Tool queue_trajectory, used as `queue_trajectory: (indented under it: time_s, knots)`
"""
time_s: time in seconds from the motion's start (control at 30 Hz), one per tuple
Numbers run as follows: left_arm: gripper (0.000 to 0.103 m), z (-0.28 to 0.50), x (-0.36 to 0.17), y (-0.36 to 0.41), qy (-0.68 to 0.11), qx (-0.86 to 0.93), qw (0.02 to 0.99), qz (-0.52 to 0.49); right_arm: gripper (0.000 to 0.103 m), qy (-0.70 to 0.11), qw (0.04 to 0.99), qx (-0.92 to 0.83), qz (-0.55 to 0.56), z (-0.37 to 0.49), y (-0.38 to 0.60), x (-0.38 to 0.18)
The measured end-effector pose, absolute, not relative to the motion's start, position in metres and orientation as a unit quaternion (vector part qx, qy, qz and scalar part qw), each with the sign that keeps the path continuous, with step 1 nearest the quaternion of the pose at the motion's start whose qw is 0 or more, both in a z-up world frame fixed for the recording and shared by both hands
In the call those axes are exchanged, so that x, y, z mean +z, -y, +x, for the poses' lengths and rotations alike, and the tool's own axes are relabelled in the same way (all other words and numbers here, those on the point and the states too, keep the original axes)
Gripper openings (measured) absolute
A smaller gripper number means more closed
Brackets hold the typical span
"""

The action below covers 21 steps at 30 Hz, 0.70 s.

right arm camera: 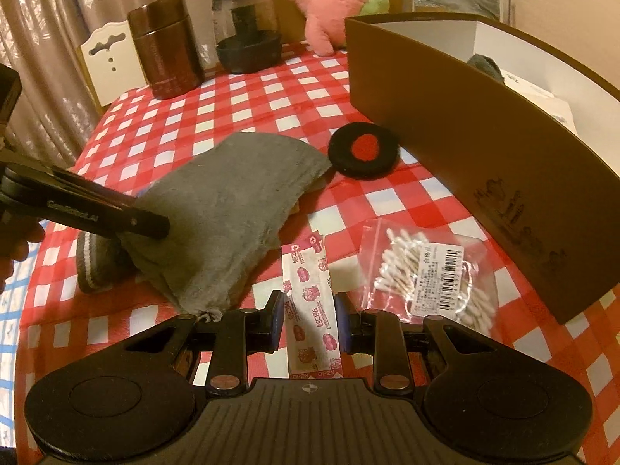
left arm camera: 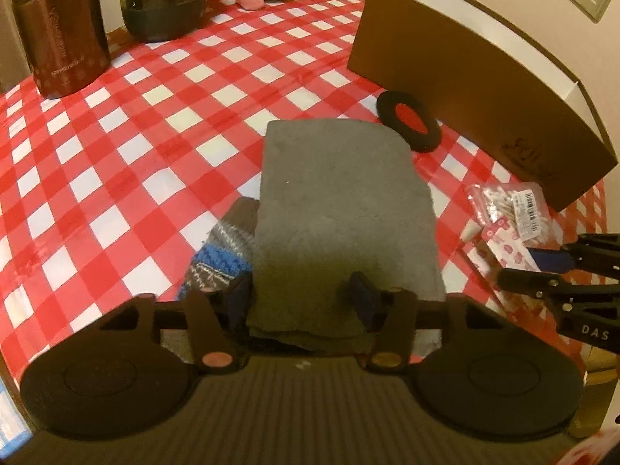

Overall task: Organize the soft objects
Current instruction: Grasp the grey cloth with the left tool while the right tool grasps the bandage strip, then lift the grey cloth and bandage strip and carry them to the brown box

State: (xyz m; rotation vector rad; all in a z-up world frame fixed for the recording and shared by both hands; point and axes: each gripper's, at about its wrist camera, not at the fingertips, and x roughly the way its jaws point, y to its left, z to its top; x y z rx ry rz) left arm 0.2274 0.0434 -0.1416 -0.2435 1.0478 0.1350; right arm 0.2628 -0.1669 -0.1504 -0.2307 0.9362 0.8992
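With something grey already lying in the brown box (right arm camera: 484,147) at two o'clock, the left gripper (left arm camera: 302,294) is pinching the grey cloth (left arm camera: 341,193), the right gripper (right arm camera: 308,316) clamping the plaster strip (right arm camera: 310,302), leaving the black pad (right arm camera: 364,151), sock (left arm camera: 221,255) and swabs (right arm camera: 430,275) waiting.

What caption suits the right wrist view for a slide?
Right claw shut on a bandage strip, beside the grey cloth gripped by the left claw.

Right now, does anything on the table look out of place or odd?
Yes. The grey cloth lies partly over a striped sock, hiding most of it. Loose beside the box are a plaster strip and a bag of cotton swabs, which are not soft things.
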Motion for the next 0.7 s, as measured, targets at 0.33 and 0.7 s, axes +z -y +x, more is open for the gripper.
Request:
queue_trajectory:
  time_s: [0.33,0.7]
  knots:
    - [0.027,0.23,-0.134,-0.045,-0.484,0.057,0.861,-0.148,0.028,-0.438,0.796,0.405,-0.102,0.265,0.172,-0.149]
    - [0.006,0.242,-0.134,-0.036,-0.47,0.032,0.871,-0.138,0.028,-0.441,0.8,0.395,-0.096,0.265,0.18,-0.148]
